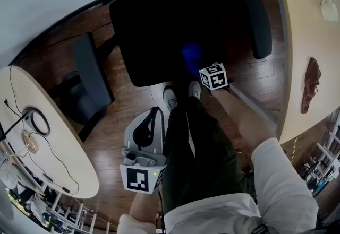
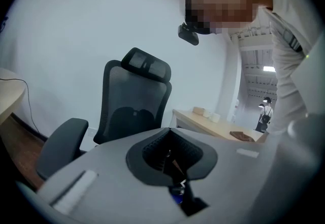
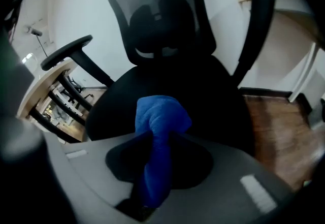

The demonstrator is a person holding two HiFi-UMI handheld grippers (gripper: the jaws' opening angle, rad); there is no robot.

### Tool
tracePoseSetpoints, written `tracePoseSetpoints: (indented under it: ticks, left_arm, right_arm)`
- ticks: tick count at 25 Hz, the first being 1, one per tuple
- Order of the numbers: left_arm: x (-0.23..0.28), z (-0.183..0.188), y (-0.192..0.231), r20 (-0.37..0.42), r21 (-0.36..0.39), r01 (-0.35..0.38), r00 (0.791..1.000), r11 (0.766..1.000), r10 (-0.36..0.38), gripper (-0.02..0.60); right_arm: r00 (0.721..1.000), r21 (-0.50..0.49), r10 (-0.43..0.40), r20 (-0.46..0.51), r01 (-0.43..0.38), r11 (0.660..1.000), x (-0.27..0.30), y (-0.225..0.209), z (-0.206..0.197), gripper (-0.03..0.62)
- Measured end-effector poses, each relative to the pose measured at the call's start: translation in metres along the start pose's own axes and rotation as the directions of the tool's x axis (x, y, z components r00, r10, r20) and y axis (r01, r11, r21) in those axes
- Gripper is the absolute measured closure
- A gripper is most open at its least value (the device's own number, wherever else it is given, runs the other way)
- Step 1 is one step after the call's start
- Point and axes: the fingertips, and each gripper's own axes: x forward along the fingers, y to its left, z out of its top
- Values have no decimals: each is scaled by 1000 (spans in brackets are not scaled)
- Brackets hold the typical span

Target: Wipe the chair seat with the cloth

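The black office chair's seat fills the top middle of the head view. A blue cloth lies bunched on the seat's front part, with my right gripper shut on it just ahead of its marker cube. In the right gripper view the cloth sticks out of the right gripper over the dark seat, below the mesh backrest. My left gripper hangs low beside my left leg, away from the seat, shut and holding nothing. The left gripper faces the chair's backrest.
The chair's armrests flank the seat. A round wooden table with cables is at the left; a long desk with a brown item runs down the right. My shoes stand on the wood floor at the seat's front edge.
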Motion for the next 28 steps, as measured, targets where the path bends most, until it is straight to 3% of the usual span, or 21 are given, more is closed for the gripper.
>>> tracePoseSetpoints:
  ticks: [4,8,12,14,16,18,21,24,28]
  left_arm:
    - [15,7,-24,23,2,61,998,998,-61,517]
    - [22,16,-41,35,23,101,994,995,-102,517]
    - [17,44,-39,-6,31,70,998,997,-70,517]
    - [5,75,-47,-42,29,44,998,999,-43,517]
    - [-5,123,-57,-28,49,43,999,998,-42,517]
    - [-4,181,-64,65,120,63,995,991,-71,517]
    - [-28,265,-83,163,199,65,982,978,-98,517]
    - [-73,341,-104,206,199,39,975,979,-80,517]
    - [-146,404,-140,305,227,37,946,973,-107,517]
  right_arm:
    - [994,50,-111,18,110,993,-52,-84,-11,500]
    - [984,124,-167,57,159,979,-83,-120,-13,501]
    - [976,205,-137,171,101,974,-125,-84,20,502]
    - [971,202,-105,213,62,977,-173,-37,43,502]
    - [961,152,-67,268,27,988,-228,19,91,502]
    - [908,45,-34,418,17,999,-277,62,177,502]
    - [774,-117,36,633,50,992,-393,144,271,502]
    - [680,-225,107,726,88,970,-534,240,317,500]
    - [517,-341,224,826,143,929,-686,330,334,500]
